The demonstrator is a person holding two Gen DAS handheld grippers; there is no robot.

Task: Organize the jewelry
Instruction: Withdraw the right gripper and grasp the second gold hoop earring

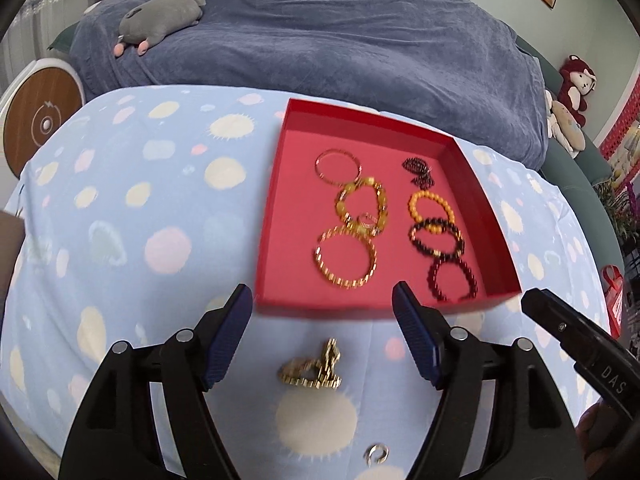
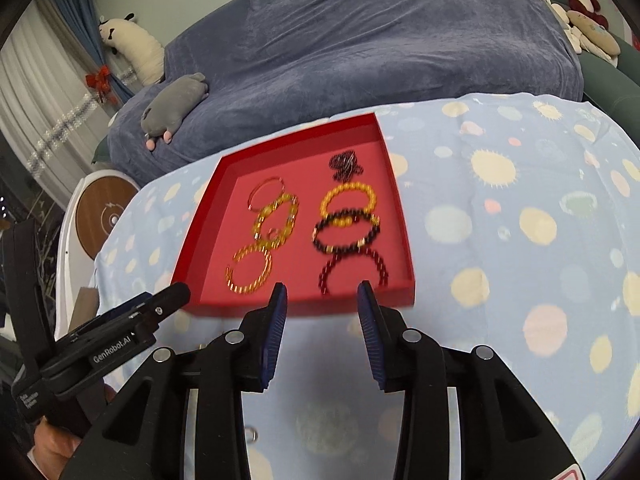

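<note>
A red tray (image 1: 276,200) (image 2: 400,216) lies on the spotted blue cloth and holds several bracelets: gold ones (image 1: 346,258) (image 2: 250,268) on its left, yellow and dark bead ones (image 1: 438,236) (image 2: 346,232) on its right. A crumpled gold chain bracelet (image 1: 314,366) lies on the cloth in front of the tray, between the fingers of my open, empty left gripper (image 1: 322,300). A small silver ring (image 1: 376,454) (image 2: 250,434) lies nearer still. My right gripper (image 2: 322,294) is open and empty at the tray's near edge.
The table is covered by a blue cloth with pale spots (image 1: 120,220). Behind it is a sofa under a blue blanket (image 1: 320,40) with a grey plush toy (image 1: 160,20). A round wooden-faced device (image 1: 40,120) stands at the left.
</note>
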